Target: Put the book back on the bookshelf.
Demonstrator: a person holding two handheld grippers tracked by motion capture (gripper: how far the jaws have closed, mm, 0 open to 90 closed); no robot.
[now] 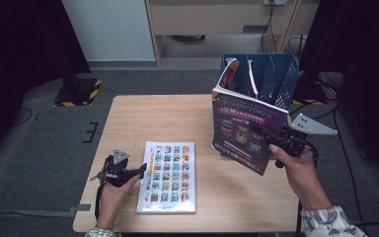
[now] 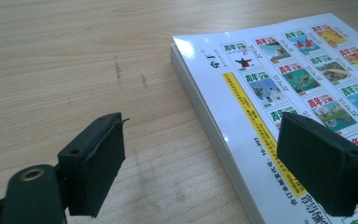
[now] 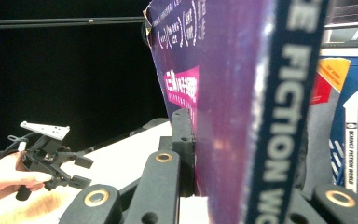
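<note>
At about eight o'clock on the wooden table [image 1: 128, 111], the left gripper [image 1: 137, 172] rests low in the person's hand with its jaws standing apart and nothing between them; the left gripper view looks along them at bare wood, with one jaw just over the near edge of the white magazine [image 2: 279, 88]. That magazine lies flat at roughly six o'clock, its cover a grid of small coloured pictures, untouched and just beside the left gripper's tips. Moving right, the purple magazine [image 1: 244, 131] is held upright and off the table at around three o'clock, its lower corner hanging towards the table's middle and its top edge level with the front of the blue file rack [image 1: 276, 74], which stands at the far right corner at about one o'clock and already holds at least one other magazine. The right gripper [image 1: 256, 129] is clamped on the purple magazine near its spine; the right gripper view shows the jaws pressed to its cover, with the spine lettering running up beside them. The work in hand looks to be filing this magazine in the rack. The risk is in the grip: held by one edge, the loose pages can sag or fan open, catch on a divider or the rack's front lip, and crumple or push the light rack back. A tilted entry could also jam it against the magazine already filed.
</note>
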